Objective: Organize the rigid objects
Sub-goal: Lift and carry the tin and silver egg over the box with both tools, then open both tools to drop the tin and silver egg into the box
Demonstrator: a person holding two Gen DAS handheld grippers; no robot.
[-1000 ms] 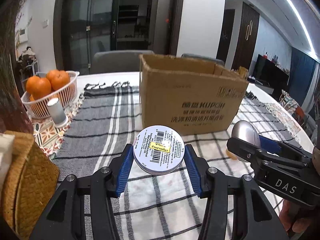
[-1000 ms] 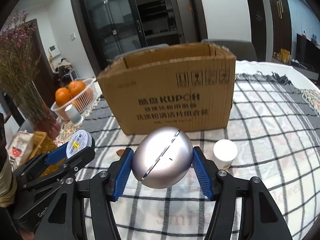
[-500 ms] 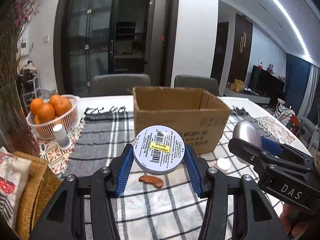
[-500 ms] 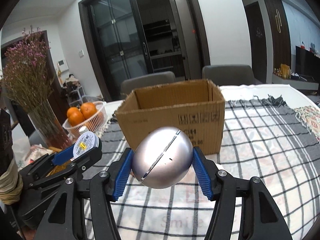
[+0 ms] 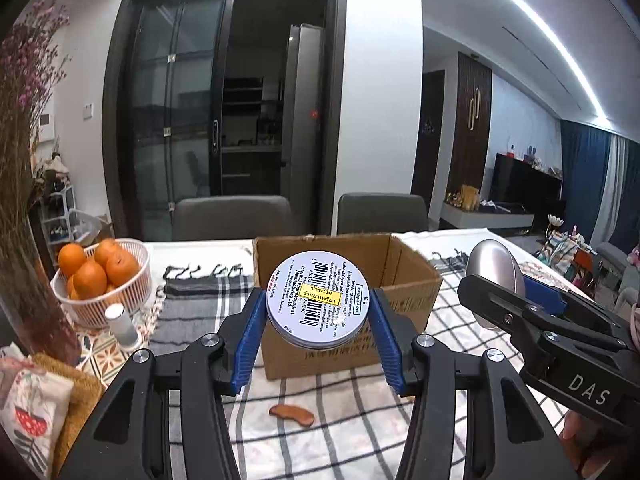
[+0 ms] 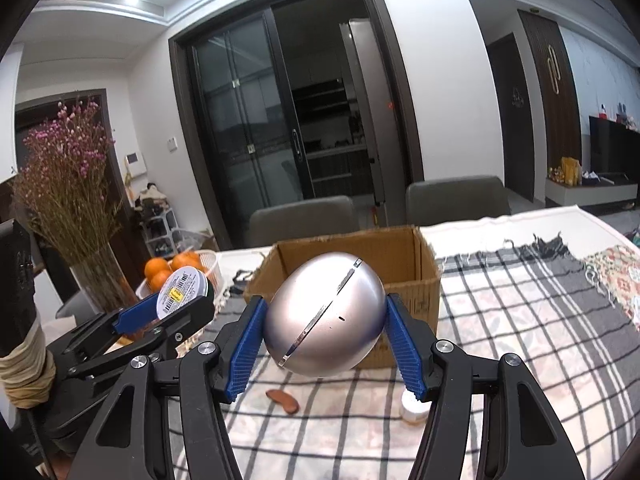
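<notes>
My left gripper (image 5: 318, 344) is shut on a round white tin (image 5: 319, 298) with a barcode label, held in the air in front of the open cardboard box (image 5: 408, 276). My right gripper (image 6: 324, 348) is shut on a silver egg-shaped case (image 6: 324, 316), also held up before the box (image 6: 416, 252). Each gripper shows in the other's view: the right one with the silver case (image 5: 496, 272) at the right, the left one with the tin (image 6: 180, 290) at the left. A small brown piece (image 5: 291, 415) and a white cap (image 6: 413, 404) lie on the checked cloth below.
A white basket of oranges (image 5: 100, 280) and a small white bottle (image 5: 120, 326) stand at the left. A vase of dried flowers (image 6: 76, 216) stands beside them. A woven item (image 5: 76, 396) lies at the near left. Two grey chairs (image 5: 380, 216) stand behind the table.
Both grippers have risen and drawn back from the box with their objects still held. The box's open top and the brown piece on the cloth have come into view.
</notes>
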